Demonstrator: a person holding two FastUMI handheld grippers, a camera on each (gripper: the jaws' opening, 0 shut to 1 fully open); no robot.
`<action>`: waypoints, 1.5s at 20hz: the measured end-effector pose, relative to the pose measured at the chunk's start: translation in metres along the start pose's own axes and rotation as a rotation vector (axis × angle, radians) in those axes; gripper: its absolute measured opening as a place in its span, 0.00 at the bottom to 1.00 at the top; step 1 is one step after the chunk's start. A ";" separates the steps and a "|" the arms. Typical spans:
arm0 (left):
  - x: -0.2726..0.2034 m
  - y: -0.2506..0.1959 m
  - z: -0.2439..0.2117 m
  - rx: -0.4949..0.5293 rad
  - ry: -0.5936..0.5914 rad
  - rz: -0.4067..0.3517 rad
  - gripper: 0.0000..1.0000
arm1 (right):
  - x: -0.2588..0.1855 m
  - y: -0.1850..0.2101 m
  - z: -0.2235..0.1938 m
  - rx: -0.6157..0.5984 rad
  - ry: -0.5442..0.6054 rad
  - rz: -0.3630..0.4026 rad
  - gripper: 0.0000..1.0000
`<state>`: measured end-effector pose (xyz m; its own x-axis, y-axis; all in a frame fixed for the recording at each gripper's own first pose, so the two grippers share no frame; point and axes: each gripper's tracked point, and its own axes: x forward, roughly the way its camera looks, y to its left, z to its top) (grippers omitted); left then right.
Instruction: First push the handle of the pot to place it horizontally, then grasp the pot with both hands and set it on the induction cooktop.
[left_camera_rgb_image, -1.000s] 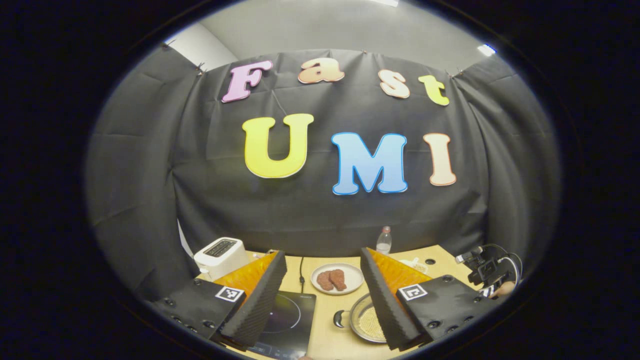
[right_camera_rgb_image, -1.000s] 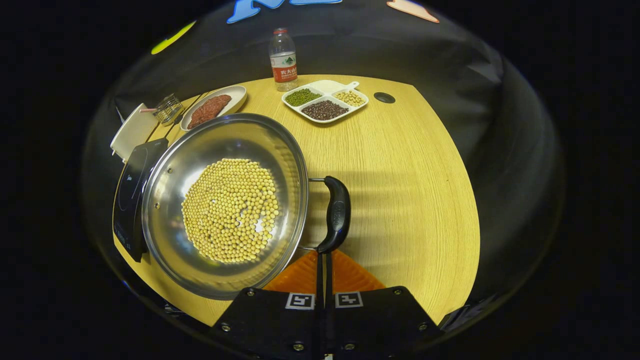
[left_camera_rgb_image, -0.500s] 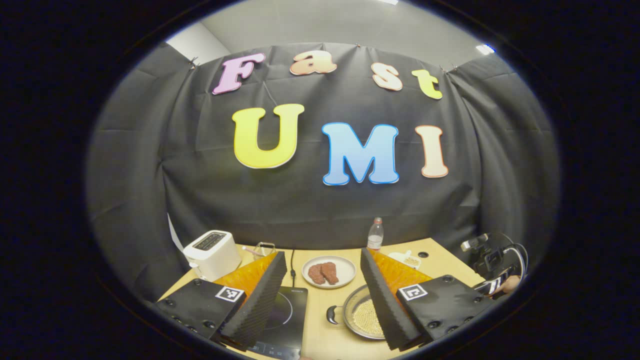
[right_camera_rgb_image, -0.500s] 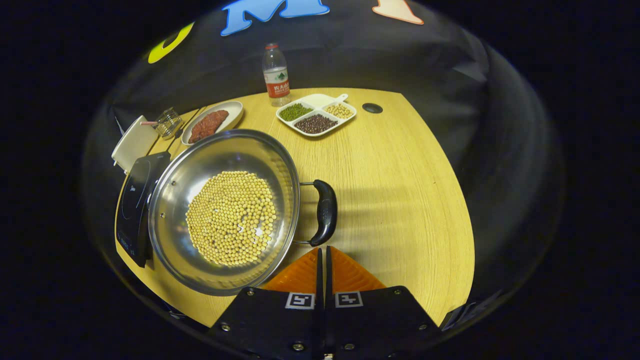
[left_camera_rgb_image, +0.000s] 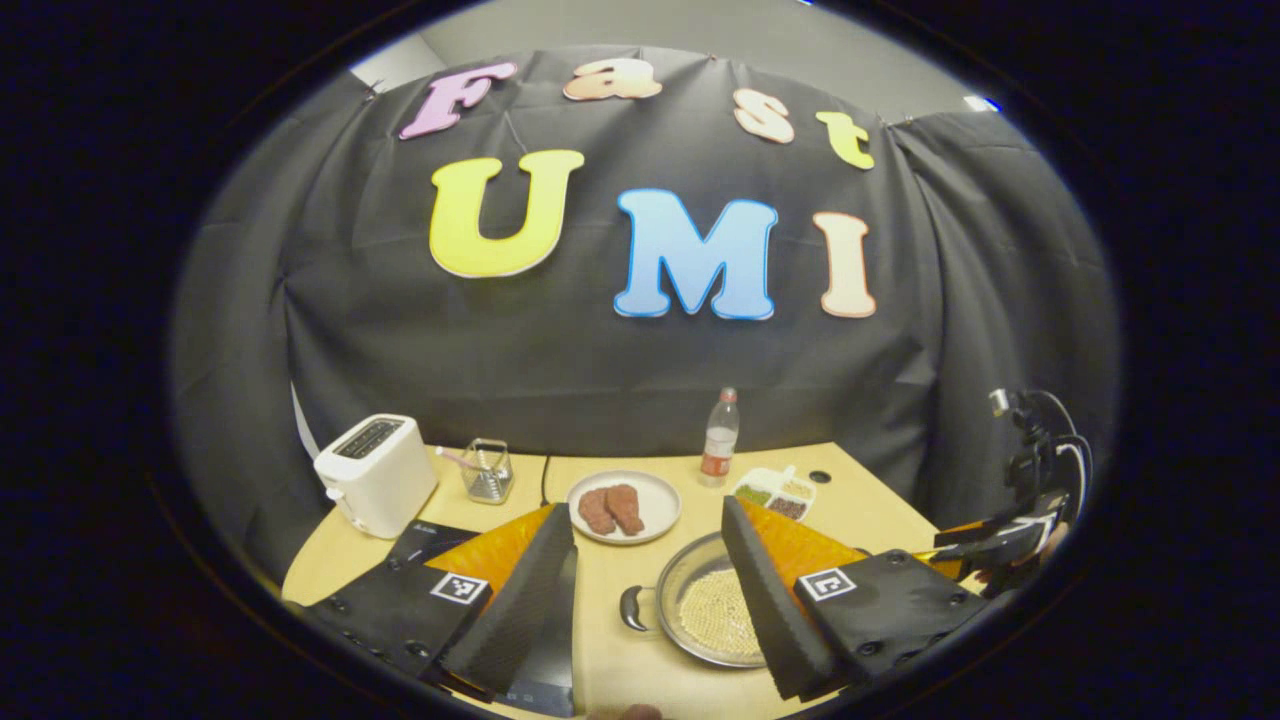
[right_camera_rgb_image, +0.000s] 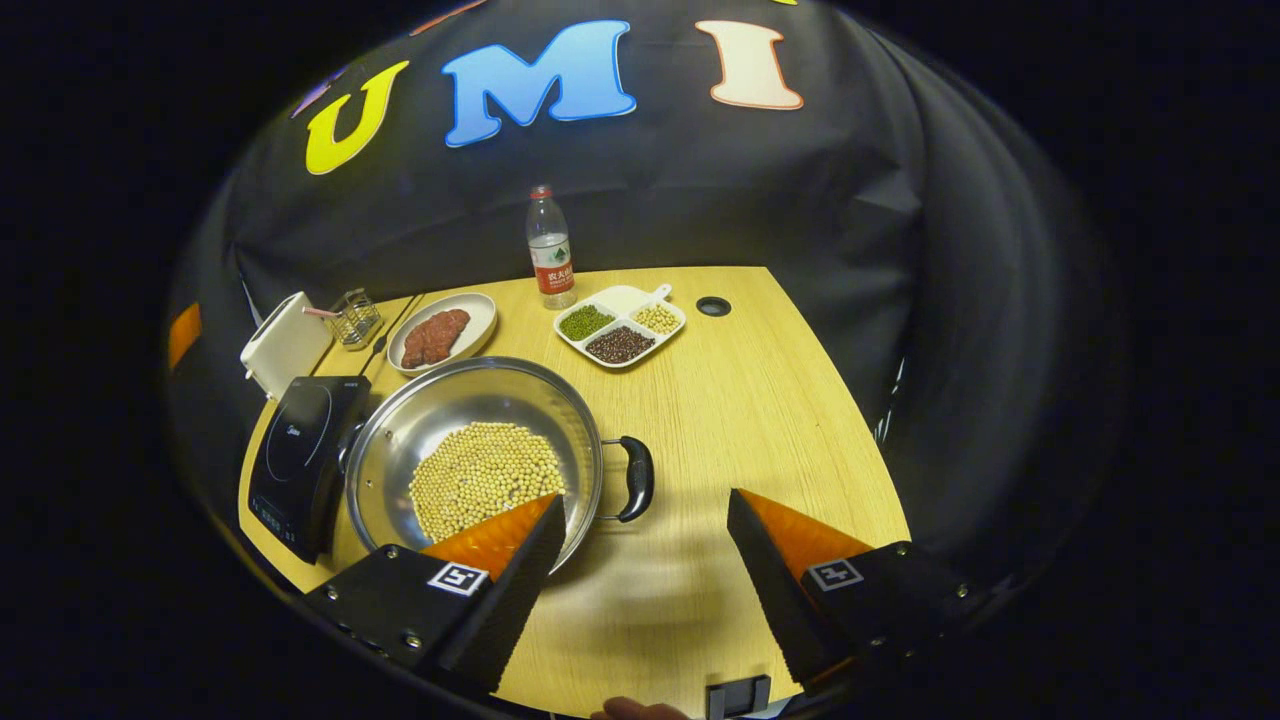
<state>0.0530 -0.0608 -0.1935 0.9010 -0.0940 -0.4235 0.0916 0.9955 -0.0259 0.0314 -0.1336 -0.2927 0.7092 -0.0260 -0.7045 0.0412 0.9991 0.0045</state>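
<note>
the right gripper (right_camera_rgb_image: 640, 545) hangs above the pale wooden counter (right_camera_rgb_image: 760, 420) with its jaws spread wide and nothing between them; its left finger overlaps the near rim of the shiny steel pot of yellow soybeans (right_camera_rgb_image: 480, 460), though contact cannot be told. the pot's black right handle (right_camera_rgb_image: 637, 478) lies just ahead of the gap, pointing along the counter. the left gripper (left_camera_rgb_image: 648, 590) also has its jaws released and empty, held above the counter, with the pot's black left handle (left_camera_rgb_image: 632, 607) in the gap between them.

the pot stands on the counter just beside the black induction cooktop (right_camera_rgb_image: 300, 455), not on it. the right gripper view lays out the cooktop's whole top and the pot's full bowl; the left gripper view has the cooktop mostly behind its left finger and the pot half behind its right one. the left gripper view also catches the right gripper at the far right edge.

farther back stand a white plate with reddish meat (right_camera_rgb_image: 440, 332), a white divided dish of beans (right_camera_rgb_image: 620, 328), a clear water bottle with a red label (right_camera_rgb_image: 549, 250), a small wire basket (right_camera_rgb_image: 355, 318) and a white toaster (left_camera_rgb_image: 375, 475).
</note>
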 end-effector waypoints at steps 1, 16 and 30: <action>0.008 -0.001 -0.014 0.002 0.038 -0.015 0.97 | -0.001 0.002 0.001 0.009 -0.007 0.004 1.00; 0.103 0.006 -0.170 0.022 0.421 -0.062 0.98 | 0.054 0.015 -0.008 0.039 0.043 -0.015 1.00; 0.158 0.011 -0.227 0.013 0.521 -0.073 0.97 | 0.120 0.014 -0.023 0.034 0.144 -0.036 0.85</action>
<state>0.1000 -0.0614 -0.4658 0.5622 -0.1396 -0.8151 0.1549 0.9860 -0.0620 0.1010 -0.1217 -0.3937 0.5983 -0.0540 -0.7994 0.0899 0.9960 0.0000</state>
